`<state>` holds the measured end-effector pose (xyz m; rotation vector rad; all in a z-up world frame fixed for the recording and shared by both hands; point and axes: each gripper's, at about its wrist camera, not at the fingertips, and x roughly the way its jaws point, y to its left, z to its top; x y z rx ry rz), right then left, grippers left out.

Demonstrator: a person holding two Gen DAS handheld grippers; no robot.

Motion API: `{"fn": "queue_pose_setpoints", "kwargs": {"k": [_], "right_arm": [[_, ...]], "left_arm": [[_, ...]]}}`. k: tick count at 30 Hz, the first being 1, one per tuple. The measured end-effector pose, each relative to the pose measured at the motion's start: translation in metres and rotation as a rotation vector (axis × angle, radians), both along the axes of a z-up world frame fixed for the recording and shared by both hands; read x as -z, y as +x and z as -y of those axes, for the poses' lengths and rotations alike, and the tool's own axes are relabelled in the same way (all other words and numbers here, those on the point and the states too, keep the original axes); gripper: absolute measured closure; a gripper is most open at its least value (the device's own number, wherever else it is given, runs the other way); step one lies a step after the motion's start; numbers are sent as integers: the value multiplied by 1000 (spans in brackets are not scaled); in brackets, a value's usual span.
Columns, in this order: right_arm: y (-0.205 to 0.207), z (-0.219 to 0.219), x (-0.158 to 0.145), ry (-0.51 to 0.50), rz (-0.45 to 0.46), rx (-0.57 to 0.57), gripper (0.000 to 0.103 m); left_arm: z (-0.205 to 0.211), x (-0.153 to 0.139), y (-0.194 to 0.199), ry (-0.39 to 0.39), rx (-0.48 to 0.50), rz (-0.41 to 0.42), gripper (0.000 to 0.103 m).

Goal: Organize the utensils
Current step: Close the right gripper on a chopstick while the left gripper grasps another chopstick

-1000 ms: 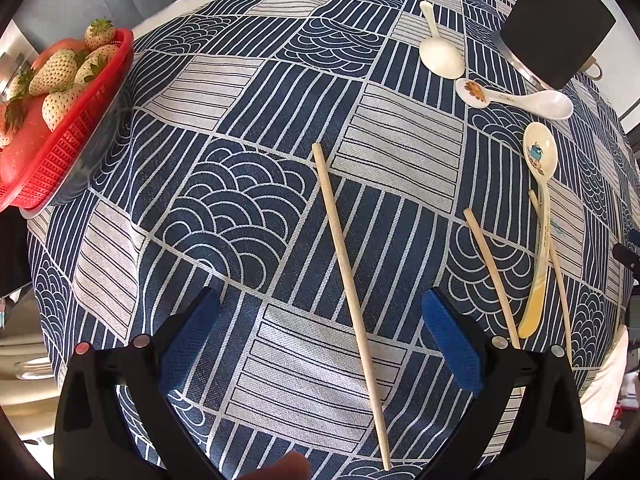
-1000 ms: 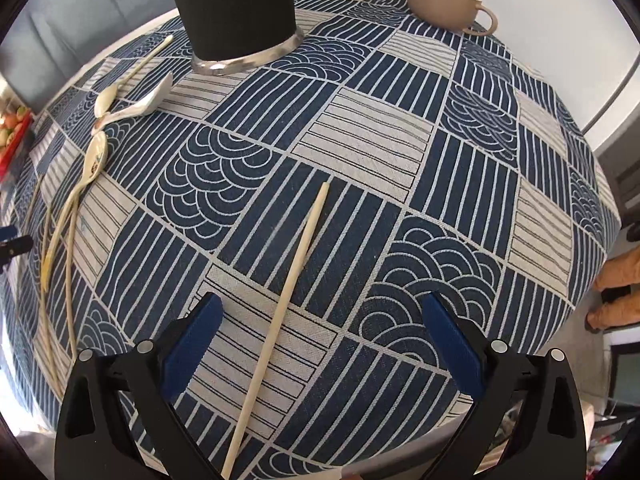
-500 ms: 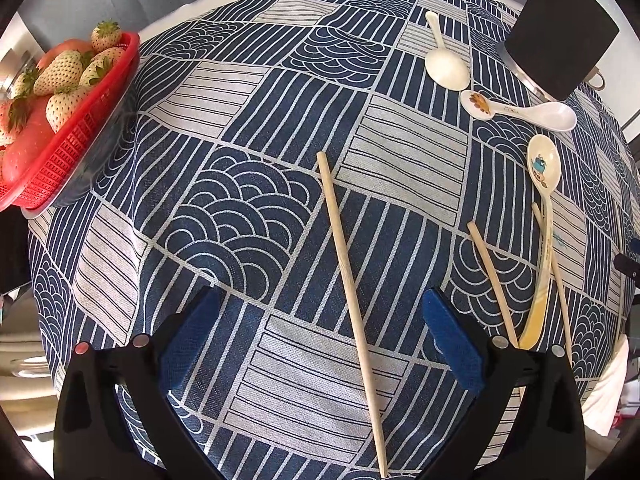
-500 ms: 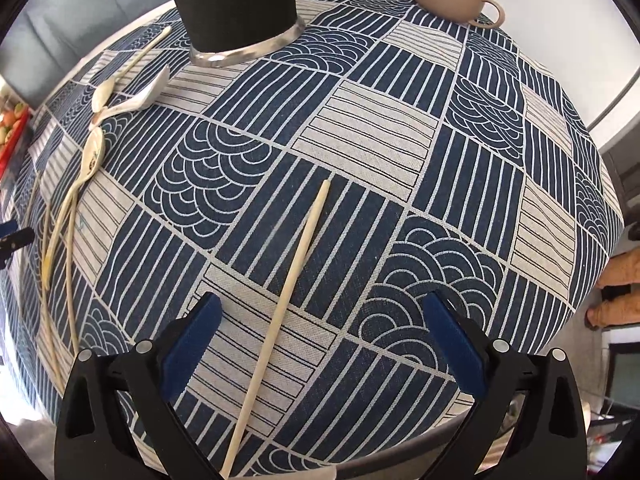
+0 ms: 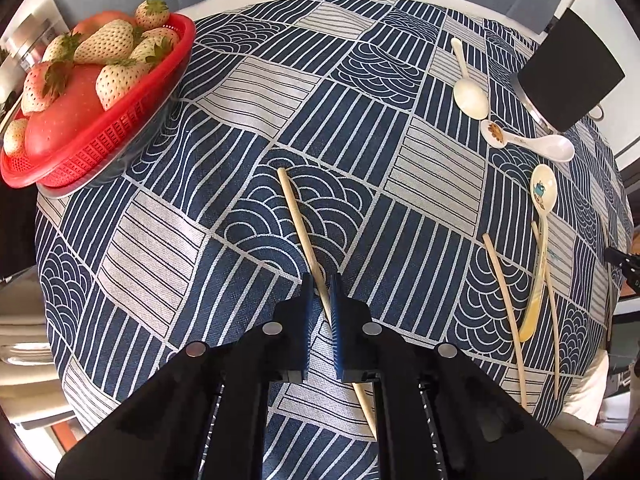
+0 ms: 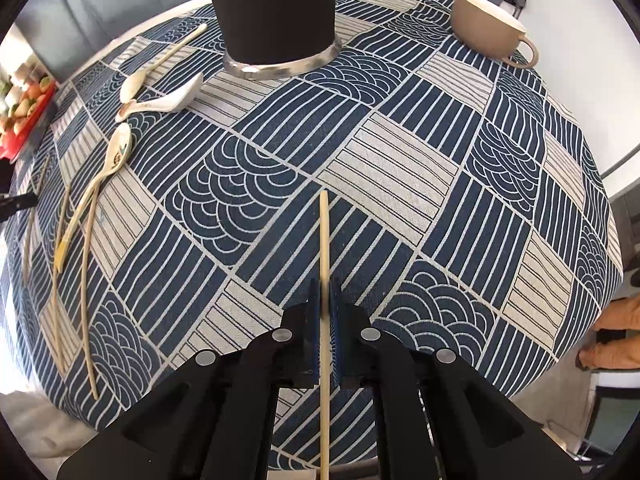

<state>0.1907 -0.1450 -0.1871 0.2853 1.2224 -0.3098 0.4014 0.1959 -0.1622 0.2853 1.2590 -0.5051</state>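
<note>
Barely started. Black utensil holder (image 6: 276,12) standing at the back of the patterned tablecloth (image 6: 400,168), nothing seen put in yet. Left gripper (image 5: 319,292) pinching one chopstick (image 5: 300,224); right gripper (image 6: 325,294) pinching another chopstick (image 6: 324,232). Left to sort: three spoons (image 5: 542,188) and two more chopsticks (image 5: 504,304). Nearby: red strawberry basket (image 5: 100,148), tan cup (image 6: 488,28). Nothing blocking the holder.

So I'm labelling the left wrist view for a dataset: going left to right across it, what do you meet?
Red strawberry basket → chopstick pinched in the left gripper → plain white spoon → loose chopstick → cartoon-print spoon → black holder.
</note>
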Motion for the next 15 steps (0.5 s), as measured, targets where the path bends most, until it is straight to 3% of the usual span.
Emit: {"fn": "queue_pose_setpoints", "kwargs": {"k": [10, 15], "right_arm": [[-3, 24, -14, 33, 54, 46, 99], [1, 30, -21, 21, 70, 53, 99]], "left_arm": [[-7, -5, 3, 60, 10, 28, 102], [-17, -6, 6, 44, -16, 12, 102]]}}
